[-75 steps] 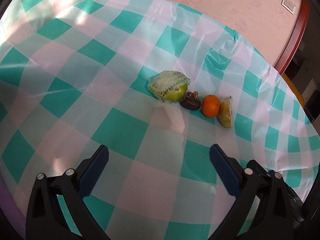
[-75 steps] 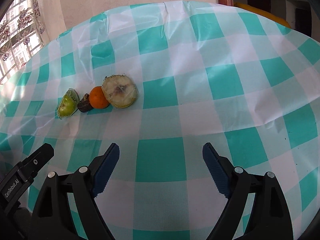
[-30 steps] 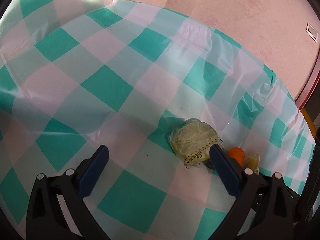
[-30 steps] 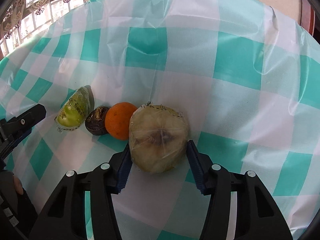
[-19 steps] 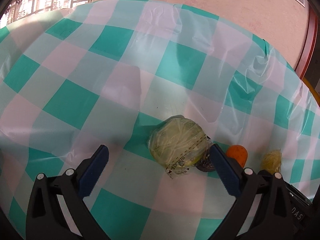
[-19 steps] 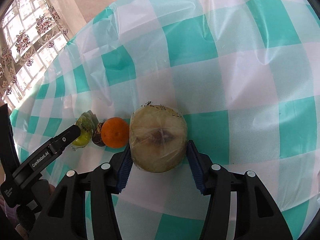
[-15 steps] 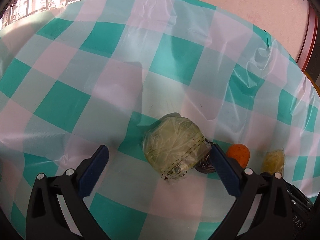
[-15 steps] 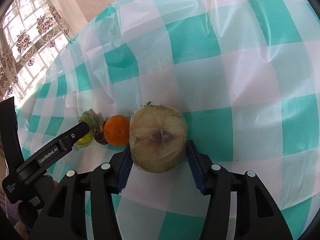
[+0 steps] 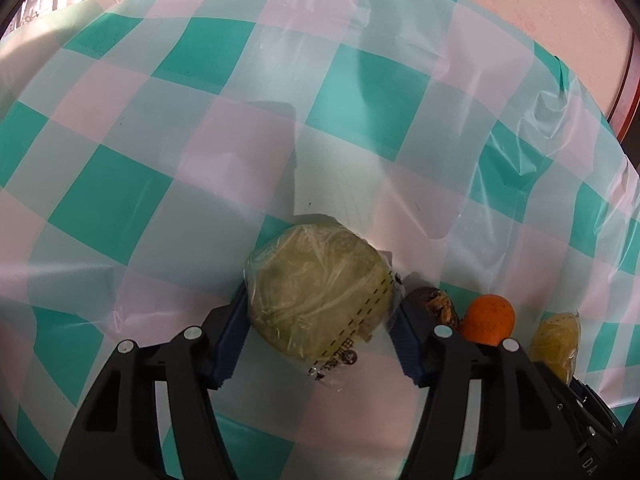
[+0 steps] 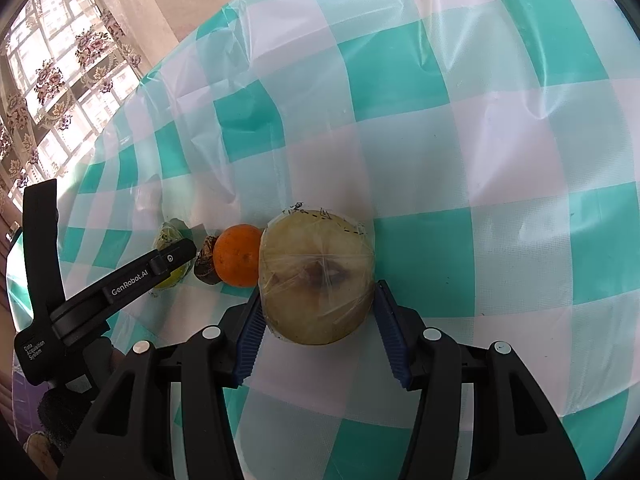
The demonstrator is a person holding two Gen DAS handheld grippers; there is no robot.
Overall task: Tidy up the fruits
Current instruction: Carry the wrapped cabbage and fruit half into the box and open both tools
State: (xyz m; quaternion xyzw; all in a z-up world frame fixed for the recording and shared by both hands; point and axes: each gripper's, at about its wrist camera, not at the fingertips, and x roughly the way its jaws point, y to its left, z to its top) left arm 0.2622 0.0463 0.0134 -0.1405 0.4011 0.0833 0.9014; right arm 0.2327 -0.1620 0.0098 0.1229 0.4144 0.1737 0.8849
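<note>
Several fruits lie in a row on the checked tablecloth [image 9: 360, 80]. My left gripper [image 9: 320, 312] has a film-wrapped green fruit half [image 9: 316, 292] between its blue pads; the jaws are closing and both pads touch the wrap. To its right lie a dark shrivelled fruit [image 9: 436, 304] and an orange [image 9: 488, 320]. My right gripper [image 10: 318, 296] is shut on a wrapped yellow-brown fruit half [image 10: 316, 276], which touches the orange [image 10: 236, 256]. In the right wrist view a finger of the left gripper [image 10: 152, 268] partly hides the green fruit [image 10: 168, 236].
The teal and white cloth [image 10: 480, 120] stretches away beyond the fruit row. A pink wall [image 9: 520, 0] and a wooden frame [image 9: 630, 80] stand past the table's far edge. A curtained window [image 10: 60, 80] is at the left.
My left gripper came forward to the green fruit half and its wide jaws closed in on it. The right gripper stayed shut on its wrapped fruit.
</note>
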